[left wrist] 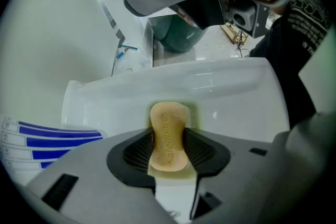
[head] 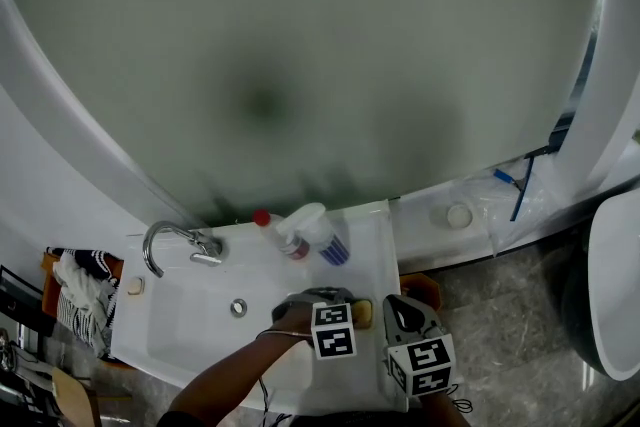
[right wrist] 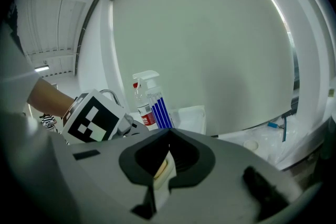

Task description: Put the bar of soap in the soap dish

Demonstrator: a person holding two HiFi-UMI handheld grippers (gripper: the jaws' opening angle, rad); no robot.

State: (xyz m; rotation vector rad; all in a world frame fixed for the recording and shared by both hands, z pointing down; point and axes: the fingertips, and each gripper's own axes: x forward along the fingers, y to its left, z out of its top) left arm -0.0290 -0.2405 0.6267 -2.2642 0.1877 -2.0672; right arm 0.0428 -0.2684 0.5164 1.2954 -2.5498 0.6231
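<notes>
Between the pads of my left claw (left wrist: 169,150) sits the tan bar of soap (left wrist: 167,126), gripped on edge just over the yellow-green soap dish (left wrist: 194,113) at the right end of the white sink (head: 190,320). Beside it my right claw (right wrist: 168,140) is pinched narrow, holding nothing I can name. Behind them, a spray bottle (head: 283,237) lies near the tap (head: 175,243).

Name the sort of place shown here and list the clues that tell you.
Most likely a bathroom: a white sink with a chrome tap, a bar of soap, and what looks like a big round mirror on the wall behind.
</notes>
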